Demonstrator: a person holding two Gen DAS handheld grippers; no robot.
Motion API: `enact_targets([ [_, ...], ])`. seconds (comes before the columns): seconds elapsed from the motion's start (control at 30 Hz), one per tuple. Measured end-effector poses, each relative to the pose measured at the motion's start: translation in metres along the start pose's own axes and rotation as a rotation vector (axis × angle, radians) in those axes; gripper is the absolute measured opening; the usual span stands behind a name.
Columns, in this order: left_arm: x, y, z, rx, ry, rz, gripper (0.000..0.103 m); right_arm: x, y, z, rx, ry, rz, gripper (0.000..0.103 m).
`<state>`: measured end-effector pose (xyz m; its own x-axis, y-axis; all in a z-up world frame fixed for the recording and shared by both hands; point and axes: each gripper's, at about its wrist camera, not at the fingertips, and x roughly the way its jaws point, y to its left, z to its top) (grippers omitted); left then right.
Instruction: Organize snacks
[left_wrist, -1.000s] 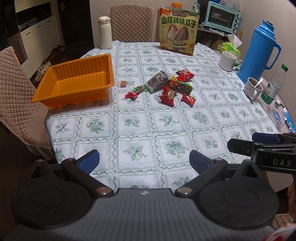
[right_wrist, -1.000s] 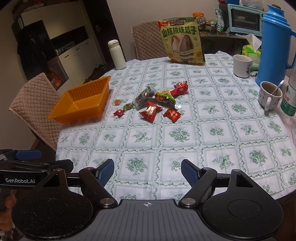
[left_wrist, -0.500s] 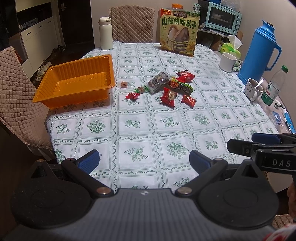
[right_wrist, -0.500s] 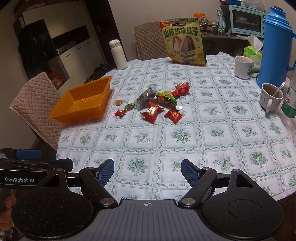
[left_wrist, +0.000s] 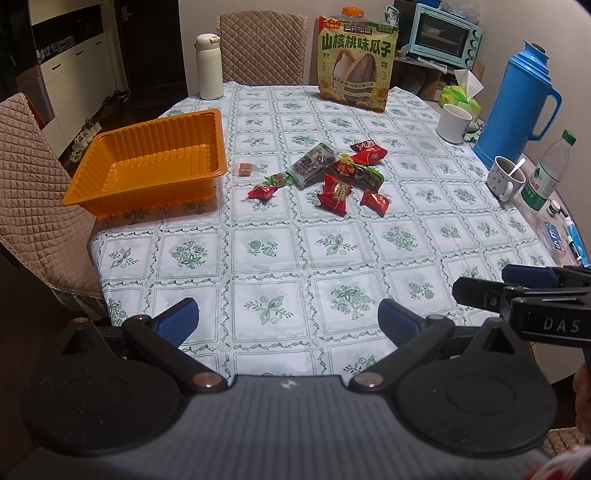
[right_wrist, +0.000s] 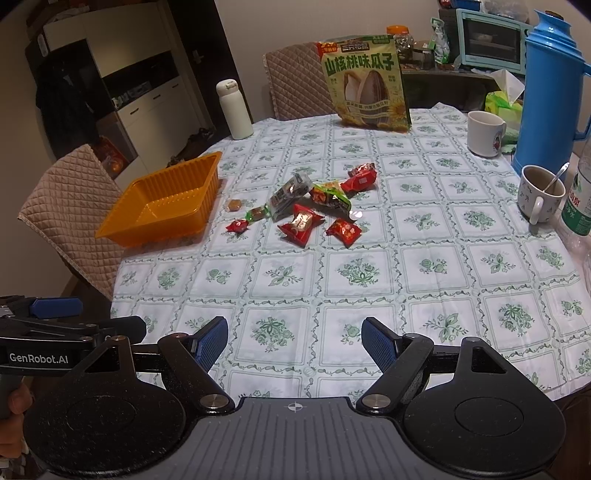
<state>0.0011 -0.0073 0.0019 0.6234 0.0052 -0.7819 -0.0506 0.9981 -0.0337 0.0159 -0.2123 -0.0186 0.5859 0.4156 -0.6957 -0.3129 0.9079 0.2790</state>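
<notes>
I have both grippers at the near edge of the table: the left gripper (left_wrist: 287, 319) and the right gripper (right_wrist: 294, 341) spread wide, nothing between their pads. The wrapped snacks (left_wrist: 334, 173) lie heaped mid-table, just right of the empty orange tray (left_wrist: 147, 168). Risks, as I judge them: the packets overlap, so one pinch may lift two or flick the small brown candy (left_wrist: 244, 169) away; a wide reach right could catch the spooned mug (right_wrist: 542, 194). Wrapper print is unreadable, and the right-edge bottle is cut off
</notes>
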Motion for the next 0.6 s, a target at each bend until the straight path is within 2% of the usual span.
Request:
enact_targets([
  [0.6, -0.0014, 0.0007, -0.0005, 0.000, 0.005, -0.002, 0.103, 0.0009, -0.0006, 0.0004, 0.004, 0.004, 0.001, 0.079],
])
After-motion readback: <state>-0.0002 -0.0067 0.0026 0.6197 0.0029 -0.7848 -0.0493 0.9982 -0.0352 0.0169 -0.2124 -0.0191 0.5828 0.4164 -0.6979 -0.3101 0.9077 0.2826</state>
